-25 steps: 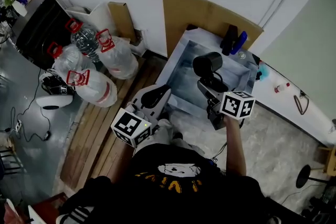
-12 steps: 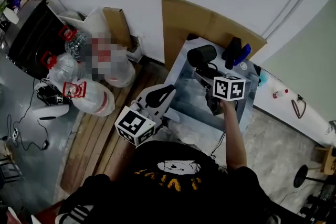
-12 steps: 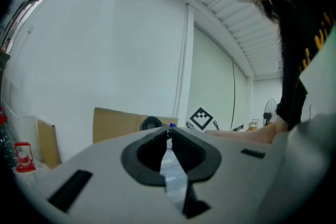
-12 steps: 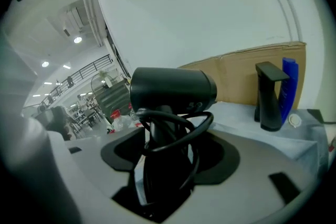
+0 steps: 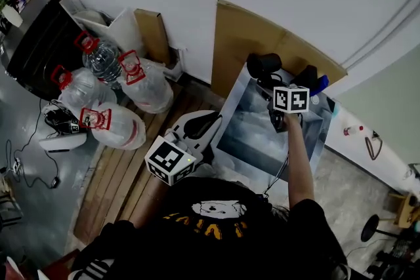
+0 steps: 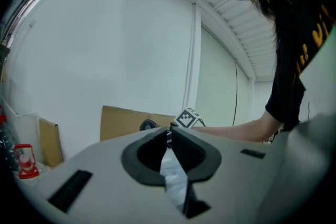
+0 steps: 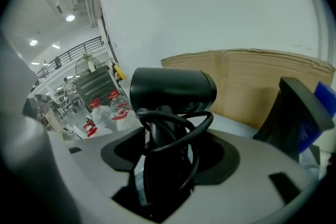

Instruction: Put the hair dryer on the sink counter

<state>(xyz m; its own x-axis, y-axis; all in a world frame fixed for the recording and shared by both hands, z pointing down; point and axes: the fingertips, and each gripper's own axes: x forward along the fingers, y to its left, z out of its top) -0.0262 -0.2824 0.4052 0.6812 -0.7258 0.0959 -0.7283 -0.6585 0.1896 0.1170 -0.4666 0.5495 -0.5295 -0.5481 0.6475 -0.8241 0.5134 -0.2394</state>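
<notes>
A black hair dryer (image 5: 264, 66) with its cord looped round the handle hangs over the back left of the pale sink counter (image 5: 244, 139), close to the wall. My right gripper (image 5: 275, 84) is shut on the handle; in the right gripper view the dryer's barrel (image 7: 173, 89) lies crosswise above the jaws, which clamp handle and cord at my right gripper (image 7: 161, 150). My left gripper (image 5: 207, 121) hovers at the counter's left front edge. In the left gripper view its jaw tips meet with nothing between them, at my left gripper (image 6: 169, 135).
A cardboard sheet (image 5: 244, 31) leans on the wall behind the counter. Black and blue items (image 5: 312, 79) stand at the counter's back right. Large water bottles (image 5: 105, 57) and a black cabinet (image 5: 41, 36) are on the floor at left.
My right gripper carried the hair dryer away from me, from over the basin to the counter's back by the wall. The left gripper shifted slightly toward the counter.
</notes>
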